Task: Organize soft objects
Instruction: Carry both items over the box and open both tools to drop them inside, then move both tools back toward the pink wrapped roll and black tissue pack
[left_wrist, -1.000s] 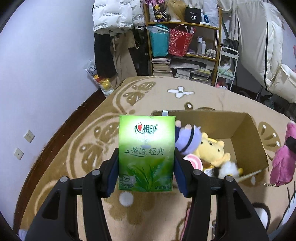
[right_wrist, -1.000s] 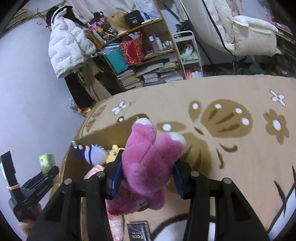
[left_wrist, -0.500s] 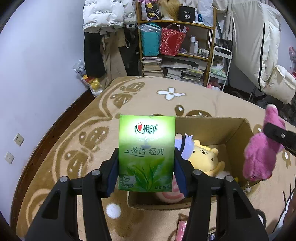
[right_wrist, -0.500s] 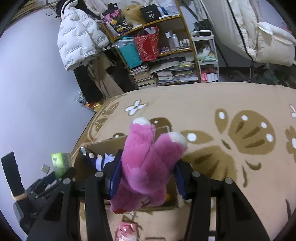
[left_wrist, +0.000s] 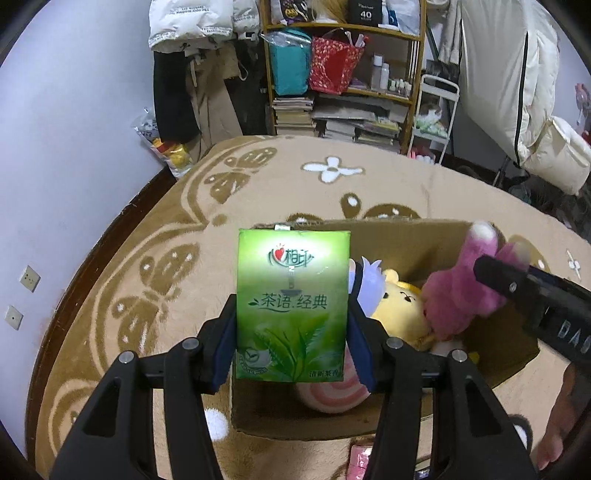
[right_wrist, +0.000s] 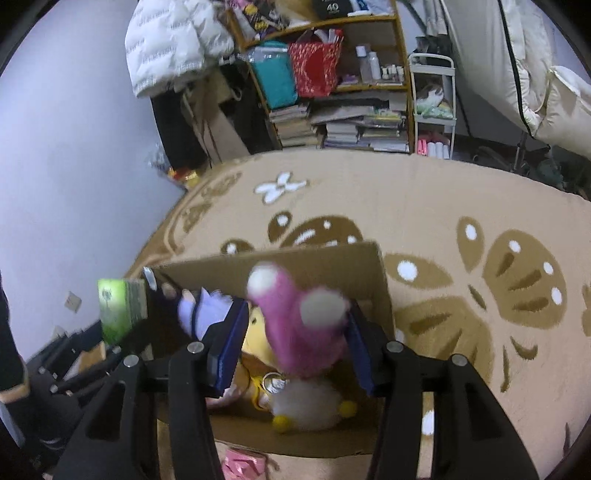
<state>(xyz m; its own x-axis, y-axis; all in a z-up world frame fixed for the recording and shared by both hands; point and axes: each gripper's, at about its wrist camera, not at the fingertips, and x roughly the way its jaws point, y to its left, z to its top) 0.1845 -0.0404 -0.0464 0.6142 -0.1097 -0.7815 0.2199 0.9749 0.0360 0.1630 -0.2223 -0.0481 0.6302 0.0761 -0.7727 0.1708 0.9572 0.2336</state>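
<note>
Your left hand-held gripper (left_wrist: 291, 343) is clamped on the green tissue pack (left_wrist: 292, 306), held upright over the near left corner of the cardboard box (left_wrist: 406, 236) on the rug (left_wrist: 147, 258); its jaws have just been easing apart, pads touching the pack's sides. Your right hand-held gripper (right_wrist: 291, 350) has the pink plush (right_wrist: 303, 325) between its jaws, which have just been widening, above the box at about 12 o'clock from the pads. Inside lie a yellow bear (left_wrist: 400, 306), a purple-haired doll (left_wrist: 365, 282) and a white fluffy toy (right_wrist: 310, 406).
</note>
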